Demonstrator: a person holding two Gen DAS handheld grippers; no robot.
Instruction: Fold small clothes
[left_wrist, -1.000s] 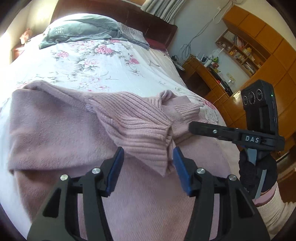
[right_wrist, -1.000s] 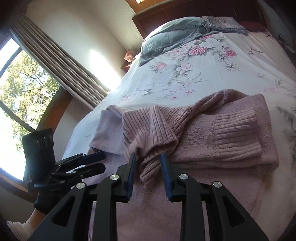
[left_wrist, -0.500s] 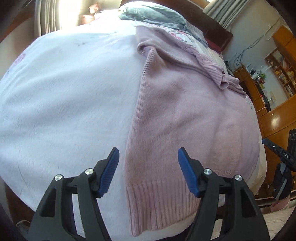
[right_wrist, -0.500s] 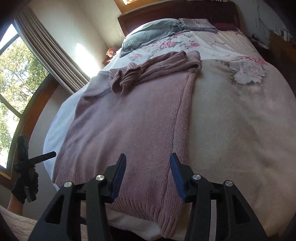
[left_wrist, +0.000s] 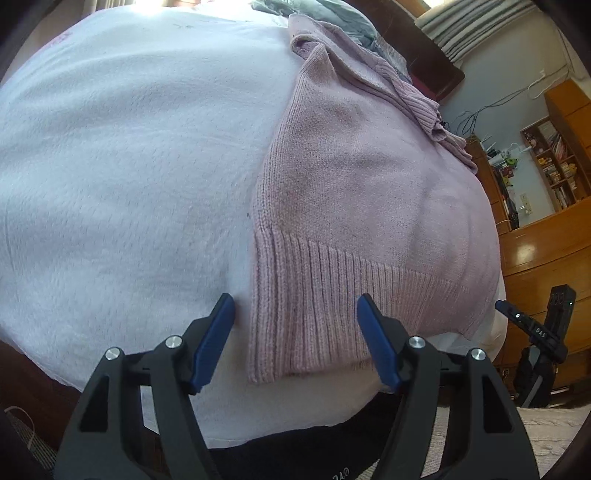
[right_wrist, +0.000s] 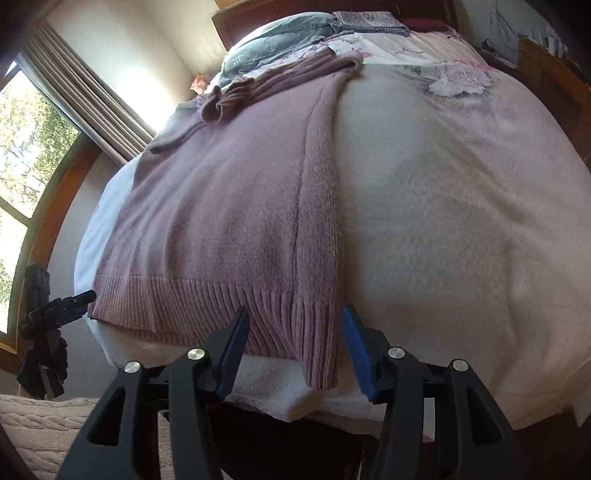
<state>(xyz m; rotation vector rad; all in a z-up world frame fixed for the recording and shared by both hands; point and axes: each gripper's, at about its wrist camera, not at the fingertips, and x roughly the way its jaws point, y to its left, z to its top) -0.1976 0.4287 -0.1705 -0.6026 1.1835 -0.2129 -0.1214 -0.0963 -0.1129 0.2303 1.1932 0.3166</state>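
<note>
The pink knit sweater (left_wrist: 362, 177) lies flat on the bed (left_wrist: 129, 147), its ribbed hem (left_wrist: 332, 291) at the near edge of the mattress and its sleeves folded across the far end.

Left claw (left_wrist: 297, 339): jaws wide apart, holding nothing. The left corner of the hem lies between the blue pads (left_wrist: 216, 339); no contact with the fabric is visible.

Right claw (right_wrist: 293, 347): jaws wide apart, holding nothing. The right corner of the hem (right_wrist: 317, 343) hangs over the mattress edge between the pads (right_wrist: 360, 354). Whether a pad touches the knit cannot be told.

Each claw appears small at the outer edge of the other camera's view.

A grey folded garment (right_wrist: 273, 37) lies near the headboard.
</note>
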